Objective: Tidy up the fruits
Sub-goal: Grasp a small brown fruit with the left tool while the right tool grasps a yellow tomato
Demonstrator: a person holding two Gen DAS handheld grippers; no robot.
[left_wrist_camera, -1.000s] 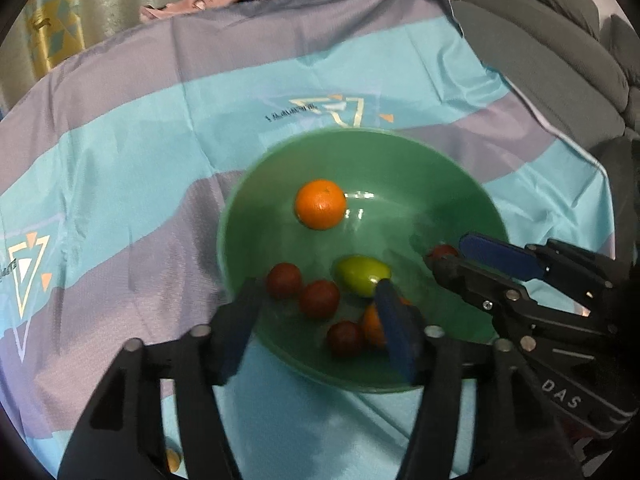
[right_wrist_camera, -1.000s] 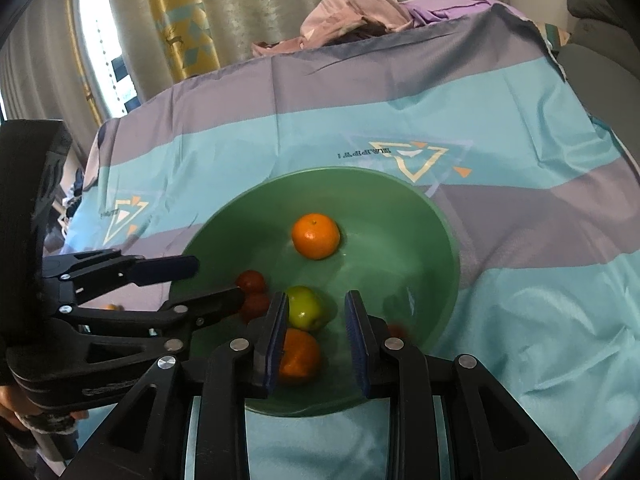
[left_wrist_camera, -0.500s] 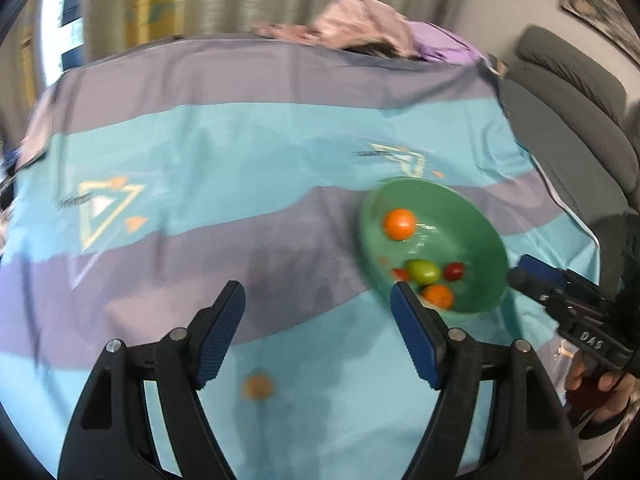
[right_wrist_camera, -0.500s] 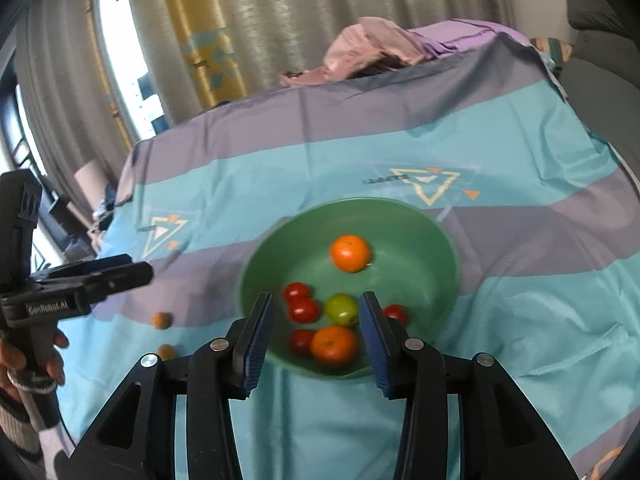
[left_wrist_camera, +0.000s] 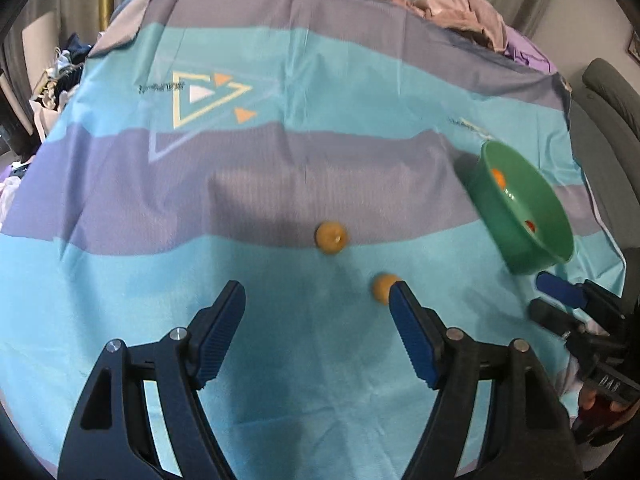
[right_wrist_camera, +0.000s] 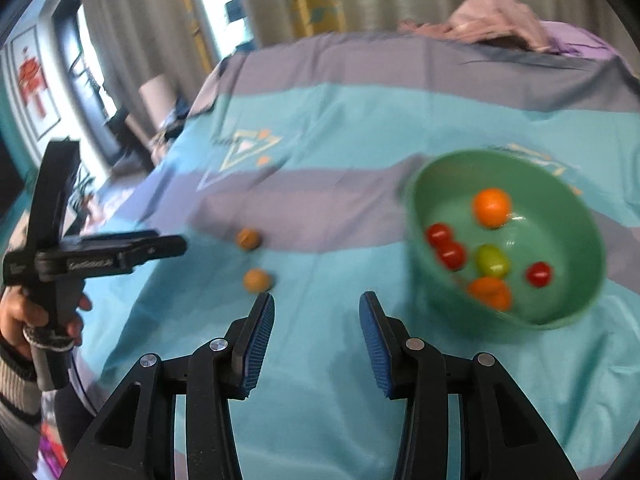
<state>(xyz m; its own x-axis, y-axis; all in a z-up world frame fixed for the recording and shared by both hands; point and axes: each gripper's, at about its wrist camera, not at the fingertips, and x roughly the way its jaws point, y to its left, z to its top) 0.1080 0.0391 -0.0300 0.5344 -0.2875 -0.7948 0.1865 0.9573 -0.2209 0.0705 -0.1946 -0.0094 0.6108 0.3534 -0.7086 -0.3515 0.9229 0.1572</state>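
Observation:
A green bowl (right_wrist_camera: pixel 568 216) holds two oranges (right_wrist_camera: pixel 492 207), a green fruit (right_wrist_camera: pixel 493 260) and three red tomatoes (right_wrist_camera: pixel 452 255). Two small brown-orange fruits lie loose on the cloth to its left: a farther one (left_wrist_camera: pixel 330 236) (right_wrist_camera: pixel 248 238) and a nearer one (left_wrist_camera: pixel 380 286) (right_wrist_camera: pixel 258 280). My left gripper (left_wrist_camera: pixel 315 286) is open above the cloth, its right fingertip (left_wrist_camera: pixel 396 292) partly hiding the nearer fruit. My right gripper (right_wrist_camera: pixel 316 298) is open and empty, left of the bowl. Each gripper also shows in the other's view, the left gripper (right_wrist_camera: pixel 182 246) and the right gripper (left_wrist_camera: pixel 538 296).
A teal and purple striped cloth (left_wrist_camera: pixel 280 184) covers the table. Crumpled pink and purple fabric (left_wrist_camera: pixel 460 12) lies at the far edge. A grey sofa (left_wrist_camera: pixel 612 112) stands to the right, curtains and a window behind. A person's hand (right_wrist_camera: pixel 24 316) holds the left gripper's handle.
Both grippers drew back from over the bowl and swung left across the cloth. The right jaws went from shut to open, and the left jaws widened. The two loose fruits came into view.

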